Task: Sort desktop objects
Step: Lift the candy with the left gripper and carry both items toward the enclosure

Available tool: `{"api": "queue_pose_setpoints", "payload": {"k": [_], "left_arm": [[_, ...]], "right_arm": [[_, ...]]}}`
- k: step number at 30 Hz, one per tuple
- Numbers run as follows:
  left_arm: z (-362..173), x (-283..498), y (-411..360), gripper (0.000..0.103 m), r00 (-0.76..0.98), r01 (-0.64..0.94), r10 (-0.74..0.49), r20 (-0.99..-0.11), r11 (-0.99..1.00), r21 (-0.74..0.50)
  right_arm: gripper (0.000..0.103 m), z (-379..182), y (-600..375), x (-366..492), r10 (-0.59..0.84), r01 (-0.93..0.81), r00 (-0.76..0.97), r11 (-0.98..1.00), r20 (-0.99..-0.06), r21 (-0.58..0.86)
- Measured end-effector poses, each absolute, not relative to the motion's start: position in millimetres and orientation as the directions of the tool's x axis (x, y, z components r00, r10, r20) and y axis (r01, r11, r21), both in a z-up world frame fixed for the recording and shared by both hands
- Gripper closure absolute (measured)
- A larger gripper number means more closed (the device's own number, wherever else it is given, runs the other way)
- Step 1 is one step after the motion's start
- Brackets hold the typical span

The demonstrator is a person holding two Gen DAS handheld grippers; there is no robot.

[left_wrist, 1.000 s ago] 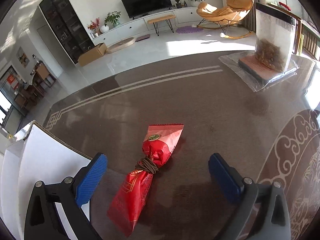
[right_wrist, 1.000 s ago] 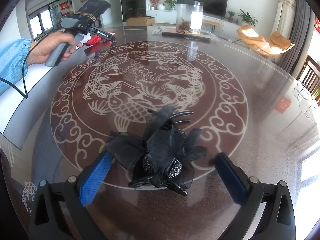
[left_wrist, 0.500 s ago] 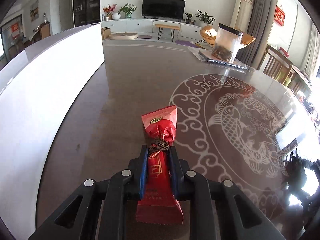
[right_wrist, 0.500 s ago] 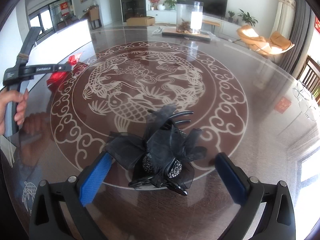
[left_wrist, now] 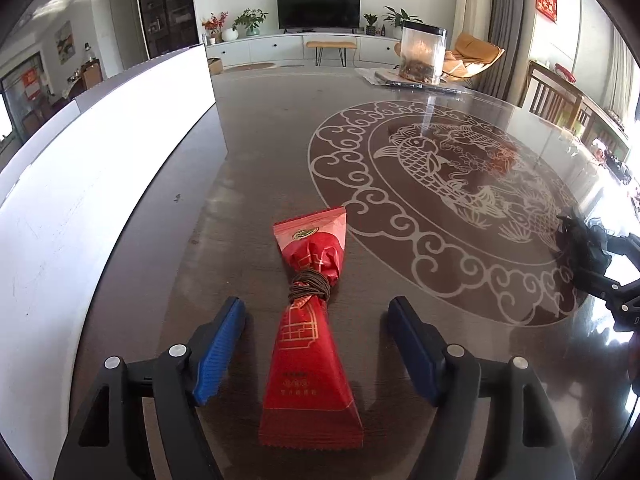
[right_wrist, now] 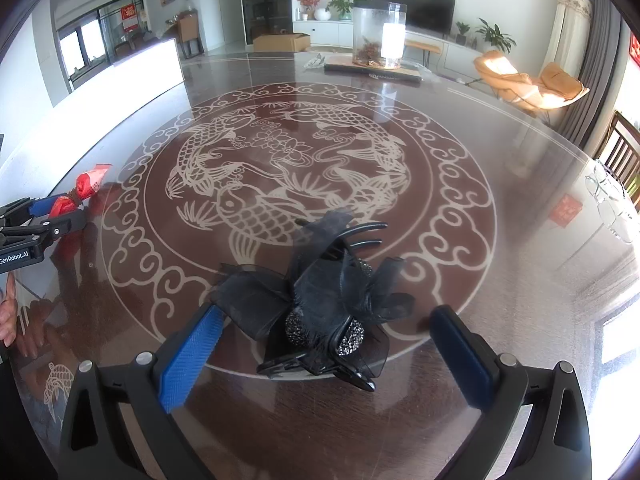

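At lower centre of the left wrist view, red packet [left_wrist: 310,344] flat on worktop [left_wrist: 248,184] between opening left gripper [left_wrist: 316,344], untouched. Only in right view: black clip [right_wrist: 320,304] between released right gripper [right_wrist: 320,352].

White box wall [left_wrist: 100,184] is closing off the left edge; clear jar [left_wrist: 422,52] is standing far back; bare table [left_wrist: 248,160] between is lying open.
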State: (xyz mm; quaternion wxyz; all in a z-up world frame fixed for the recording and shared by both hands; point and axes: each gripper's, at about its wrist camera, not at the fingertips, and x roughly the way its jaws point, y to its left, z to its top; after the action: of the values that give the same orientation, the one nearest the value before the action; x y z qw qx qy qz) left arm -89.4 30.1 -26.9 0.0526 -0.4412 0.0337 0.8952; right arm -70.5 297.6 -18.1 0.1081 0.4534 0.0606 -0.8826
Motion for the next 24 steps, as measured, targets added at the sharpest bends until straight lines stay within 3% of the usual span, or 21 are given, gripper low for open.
{"api": "queue_pose_setpoints", "payload": {"k": [7,9,16,20,22,24], "left_arm": [[-27.2,-89.3,30.9,0.026,-0.602,-0.132,0.075,-0.795,-0.991,0.006],[-29.1,-89.0,32.8,0.014,-0.59,-0.141,0.076,-0.804,-0.99,0.009],[-29.6,-87.3,32.3,0.013,-0.587,-0.148,0.084,-0.806,-0.989,0.005],[-30.2,-84.4,36.1,0.01,-0.575,-0.191,0.112,-0.81,-0.982,0.0],[-28.1,-82.2,39.6,0.022,-0.586,-0.214,0.126,-0.8,-0.977,0.003],[-26.2,-80.2,43.3,0.046,-0.599,-0.242,0.146,-0.788,-0.97,0.003]], "right_arm": [[0.0,-18.1,297.7,-70.6,-0.136,0.246,-0.566,-0.969,-0.813,-0.009],[0.0,-18.2,297.7,-70.6,-0.136,0.246,-0.566,-0.969,-0.814,-0.009],[0.0,-17.8,298.6,-70.6,-0.142,0.247,-0.565,-0.969,-0.813,-0.002],[0.0,-10.2,314.9,-65.9,-0.288,0.283,-0.571,-0.948,-0.769,0.145],[0.0,-11.4,317.1,-68.5,-0.283,0.264,-0.544,-0.951,-0.79,0.158],[0.0,-10.0,311.1,-67.1,-0.27,0.281,-0.546,-0.951,-0.793,0.13]]}}
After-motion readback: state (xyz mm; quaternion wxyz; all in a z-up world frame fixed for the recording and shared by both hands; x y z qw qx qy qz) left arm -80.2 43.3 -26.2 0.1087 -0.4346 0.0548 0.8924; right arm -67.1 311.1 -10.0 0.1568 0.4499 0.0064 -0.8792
